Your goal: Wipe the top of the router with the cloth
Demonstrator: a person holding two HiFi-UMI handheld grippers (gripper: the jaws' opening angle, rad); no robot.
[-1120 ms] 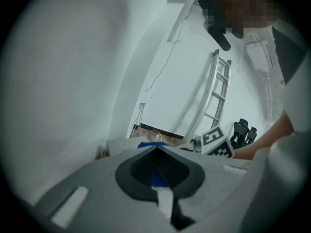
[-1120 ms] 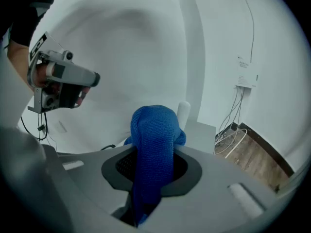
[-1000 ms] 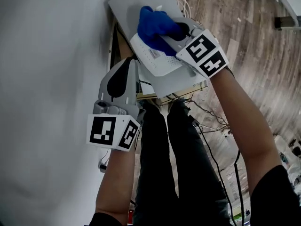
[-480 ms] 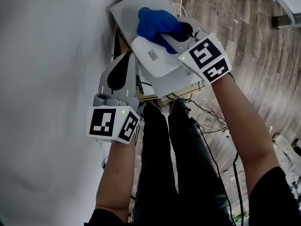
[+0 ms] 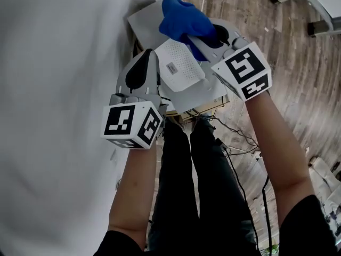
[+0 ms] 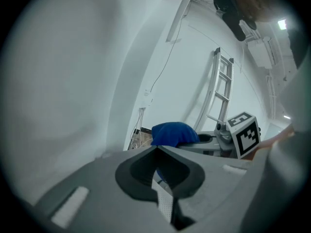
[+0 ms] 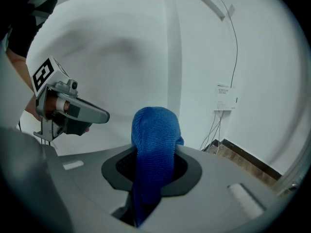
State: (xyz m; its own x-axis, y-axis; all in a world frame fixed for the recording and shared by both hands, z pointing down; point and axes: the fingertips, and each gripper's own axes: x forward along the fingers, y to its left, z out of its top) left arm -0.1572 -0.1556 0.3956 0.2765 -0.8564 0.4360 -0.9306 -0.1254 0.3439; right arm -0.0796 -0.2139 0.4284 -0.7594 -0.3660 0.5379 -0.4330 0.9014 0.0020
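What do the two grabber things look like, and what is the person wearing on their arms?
The left tongs and right tongs are smooth light grey plastic, each with a black teardrop-shaped patch. Each one carries a white cube printed with chunky black square patterns, like a puzzle code. The person's arms are bare up to short black sleeves.

Left gripper (image 5: 155,68) pinches the white router (image 5: 181,63) by its edge, right gripper (image 5: 202,36) holds the blue cloth (image 5: 184,16) against its far end.
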